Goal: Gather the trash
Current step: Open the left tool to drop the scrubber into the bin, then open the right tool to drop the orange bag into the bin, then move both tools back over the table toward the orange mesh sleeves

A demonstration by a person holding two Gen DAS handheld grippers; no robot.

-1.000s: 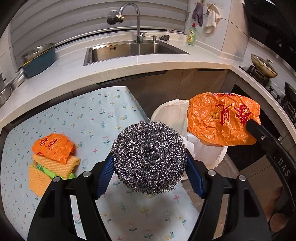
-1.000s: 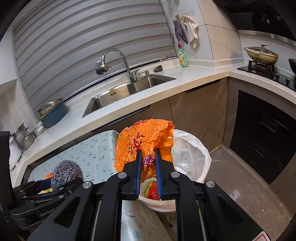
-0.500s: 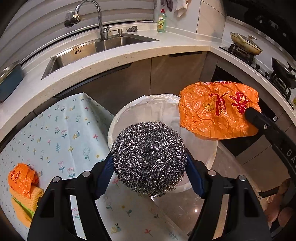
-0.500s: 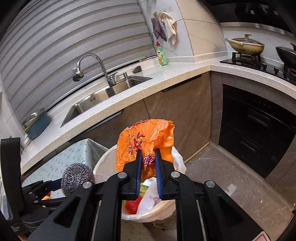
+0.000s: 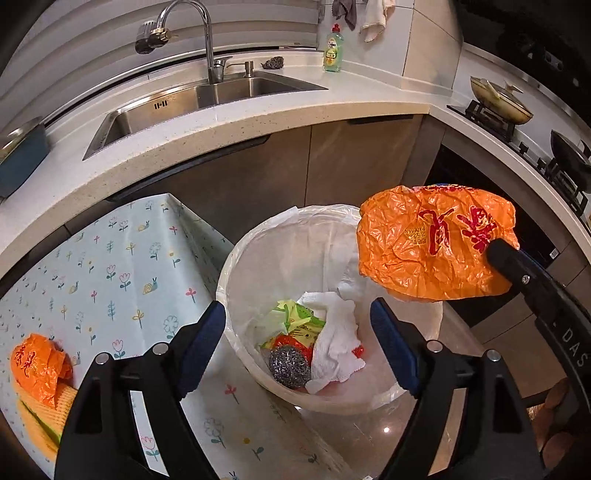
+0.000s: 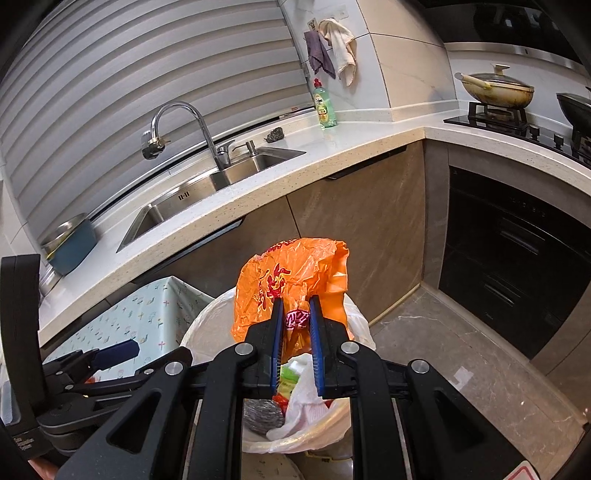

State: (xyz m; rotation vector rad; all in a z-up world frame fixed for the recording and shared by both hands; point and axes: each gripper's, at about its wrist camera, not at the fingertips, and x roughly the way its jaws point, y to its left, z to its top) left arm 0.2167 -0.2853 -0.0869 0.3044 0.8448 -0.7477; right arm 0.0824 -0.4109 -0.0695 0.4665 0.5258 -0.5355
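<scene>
- The left claw (image 5: 297, 347) is seen with its jaws wide apart and opening; nothing is held between its blue pads, and it is poised above the trash bin (image 5: 236, 266).
- The right claw (image 6: 295, 332) is nearly closed on an orange plastic bag (image 6: 291, 273), which is pinched between the blue pads and held up over the far side of the bin's mouth.
- In the left wrist view the same bag (image 5: 436, 243) is seen crumpled, printed with red characters, above the bin's right rim.
- A steel wool scourer (image 5: 289, 365) is found lying loose inside the bin, at the near side of the bottom, apart from both claws.
- Just beside the scourer, white paper towels (image 5: 338, 347) and yellow-green wrappers (image 5: 295, 321) are seen in the bin, which is lined with a white bag.
- The bin is placed on the floor just beside the corner of a worktop covered with a flowered cloth (image 5: 122, 266).
- At the worktop's left edge another crumpled orange bag (image 5: 37, 365) is seen resting on a yellow sponge cloth (image 5: 40, 417).
- Further out, a kitchen counter with a steel sink (image 5: 207, 96), a tap (image 5: 184, 33) and a green soap bottle (image 5: 333, 50) is visible.
</scene>
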